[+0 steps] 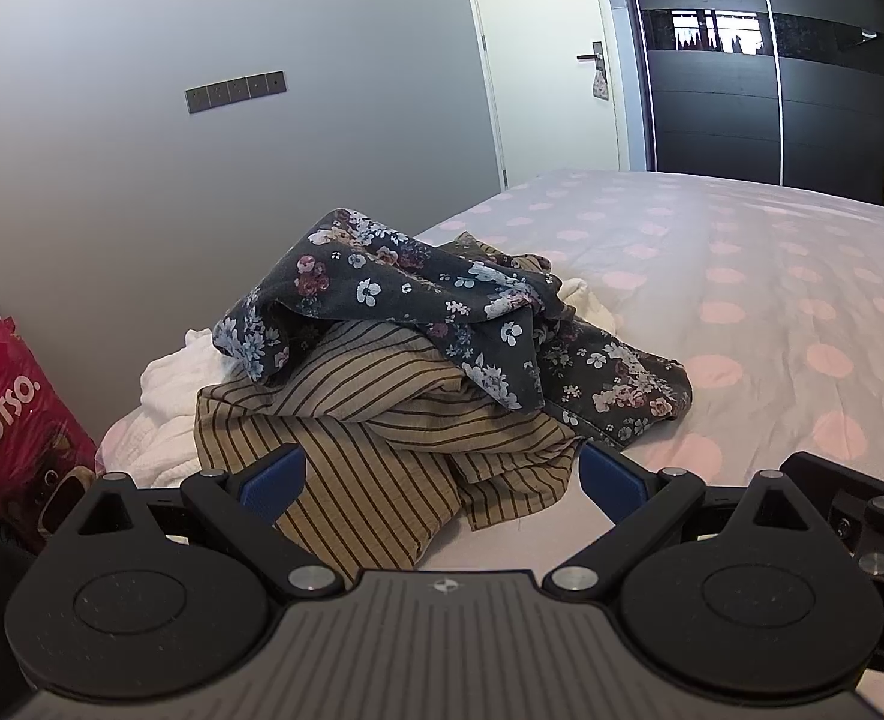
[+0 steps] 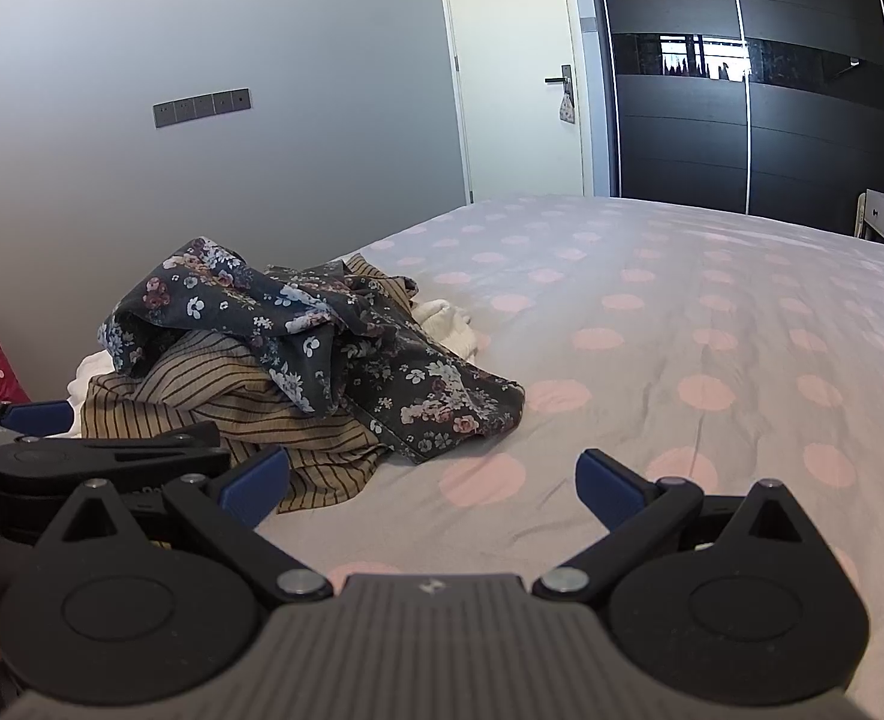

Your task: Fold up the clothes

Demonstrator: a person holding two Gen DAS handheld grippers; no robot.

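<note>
A heap of clothes lies on the bed near its left edge. On top is a dark floral garment (image 1: 442,312) (image 2: 322,348). Under it is a tan garment with dark stripes (image 1: 370,438) (image 2: 220,408). White fabric (image 1: 172,390) (image 2: 448,318) shows beneath both. My left gripper (image 1: 442,480) is open and empty, low over the bed, with the striped garment's near edge between its blue pads. My right gripper (image 2: 433,489) is open and empty over bare sheet, to the right of the heap. The left gripper also shows in the right wrist view (image 2: 100,450).
The bed sheet (image 1: 742,300) (image 2: 682,330) is pale with pink dots and stretches far to the right. A red LOTSO bag (image 1: 10,432) stands at the bed's left side by the grey wall. A white door (image 2: 514,72) and a dark wardrobe (image 2: 742,90) lie beyond.
</note>
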